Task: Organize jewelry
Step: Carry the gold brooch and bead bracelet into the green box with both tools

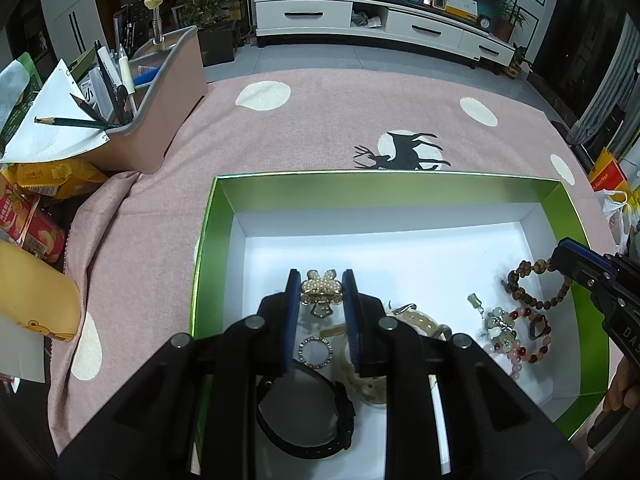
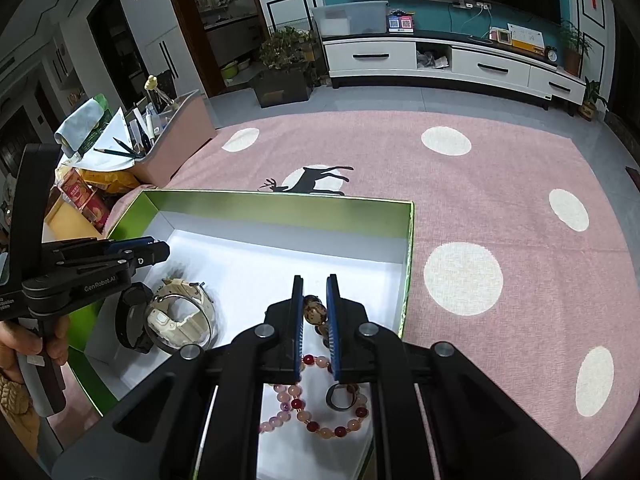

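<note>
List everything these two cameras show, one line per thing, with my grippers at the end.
box: 1, green walls, white floor, on the tablecloth
tablecloth: 1, pink with cream dots and a black deer
pearl hair clip: 1, gold and white, between the left gripper's fingers
brown bead bracelet: 1, at the box's right side, in the right gripper
pink and red bead bracelet: 1, box floor
dark ring: 1, by that bracelet
cream watch: 1, box floor
black watch: 1, box floor
organiser: 1, pink, holding pencils, far left
left gripper: black, blue pads
right gripper: same
</note>
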### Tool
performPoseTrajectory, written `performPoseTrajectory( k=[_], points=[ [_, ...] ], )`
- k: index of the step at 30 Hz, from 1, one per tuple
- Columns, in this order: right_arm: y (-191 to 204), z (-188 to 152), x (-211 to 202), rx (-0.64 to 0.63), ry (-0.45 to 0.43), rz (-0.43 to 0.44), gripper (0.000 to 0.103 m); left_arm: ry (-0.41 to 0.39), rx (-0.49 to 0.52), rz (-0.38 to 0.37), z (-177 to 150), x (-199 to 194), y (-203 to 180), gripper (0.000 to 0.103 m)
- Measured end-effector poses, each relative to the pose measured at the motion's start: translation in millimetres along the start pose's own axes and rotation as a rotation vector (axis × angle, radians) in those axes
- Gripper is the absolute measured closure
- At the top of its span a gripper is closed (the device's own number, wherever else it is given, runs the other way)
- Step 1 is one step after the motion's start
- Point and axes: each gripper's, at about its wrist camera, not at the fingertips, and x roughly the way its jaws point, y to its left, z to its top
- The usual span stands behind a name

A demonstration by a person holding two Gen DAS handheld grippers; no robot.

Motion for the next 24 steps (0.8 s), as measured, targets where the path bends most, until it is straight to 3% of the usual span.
performPoseTrajectory(
  k=[24],
  points=[
    [0.2,-1.9,3.5,0.003,0.014,-0.005,0.092,0.014,0.004,-0.006,-0.9,5.4,-2.8,0.082]
  ],
)
